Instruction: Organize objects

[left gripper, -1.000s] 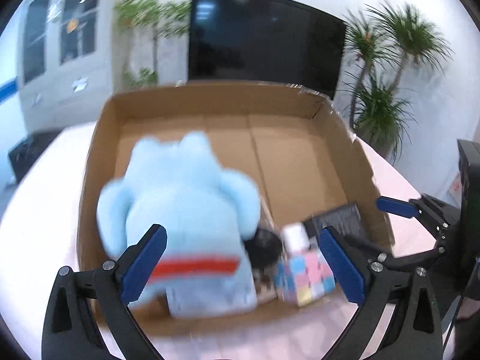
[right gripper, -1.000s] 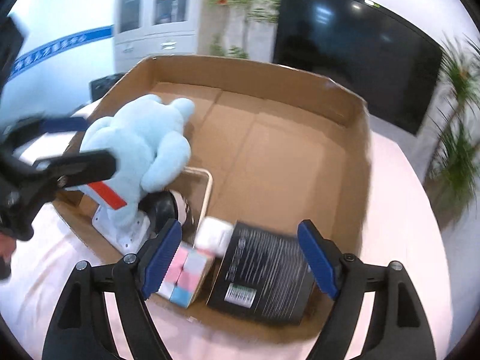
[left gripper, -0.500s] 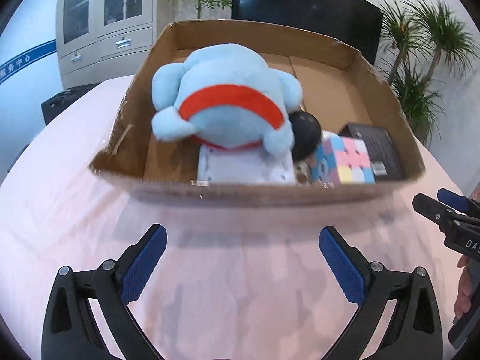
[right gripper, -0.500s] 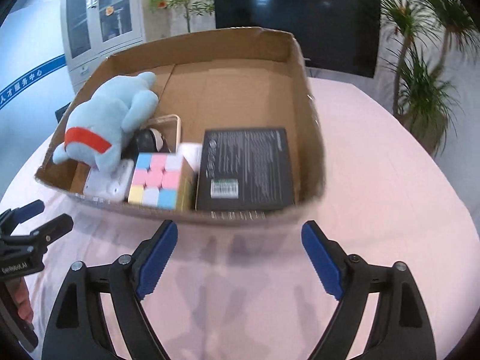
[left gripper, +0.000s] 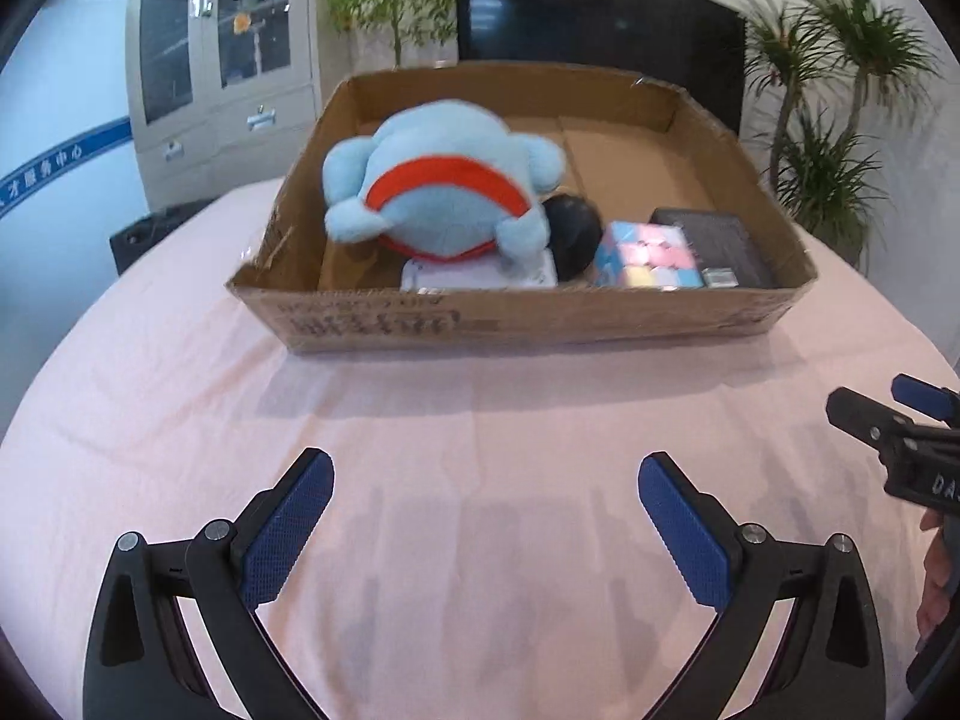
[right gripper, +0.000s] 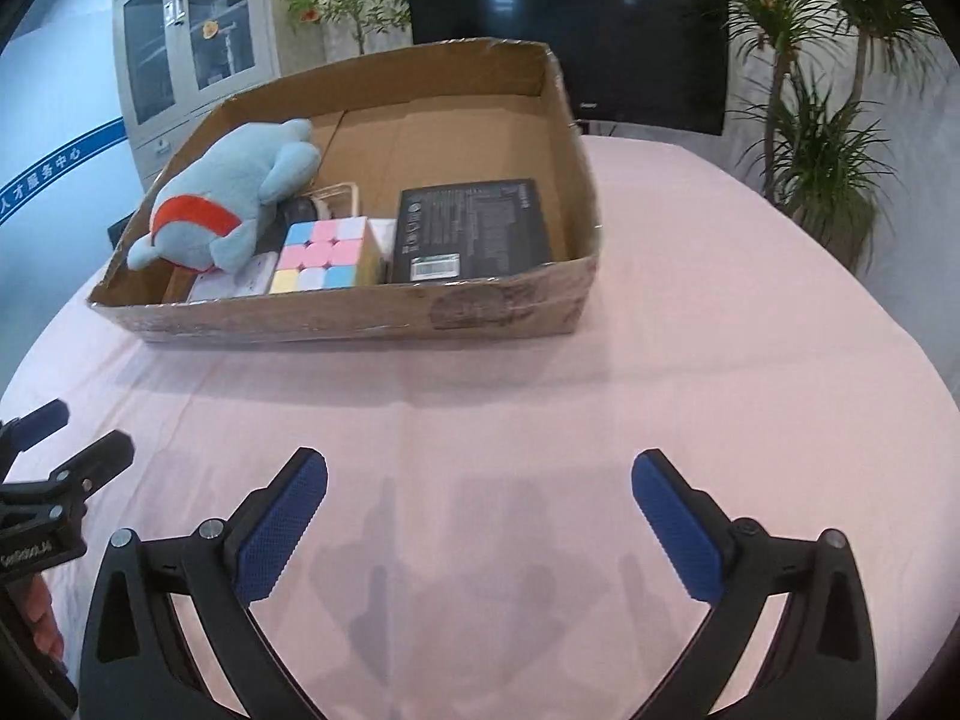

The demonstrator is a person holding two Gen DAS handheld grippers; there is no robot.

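Observation:
An open cardboard box [left gripper: 540, 318] [right gripper: 498, 306] stands on the pink table. In it lie a light blue plush toy with a red band [left gripper: 444, 192] [right gripper: 222, 210], a pastel puzzle cube [left gripper: 648, 255] [right gripper: 321, 258], a black flat box [left gripper: 714, 240] [right gripper: 474, 228], a black round object [left gripper: 573, 231] and a white item [left gripper: 480, 273] under the plush. My left gripper [left gripper: 483, 516] is open and empty, well in front of the box. My right gripper [right gripper: 477, 516] is open and empty, also short of the box.
The pink tablecloth [left gripper: 480, 420] spreads between the grippers and the box. Behind the table are a black screen [left gripper: 594, 30], potted plants [left gripper: 828, 138] and a grey cabinet [left gripper: 222, 72]. The other gripper shows at each view's edge [left gripper: 900, 438] [right gripper: 42, 480].
Both grippers have pulled back from over the box to above the bare table in front of it. The plush lies in the box, out of my left gripper's reach.

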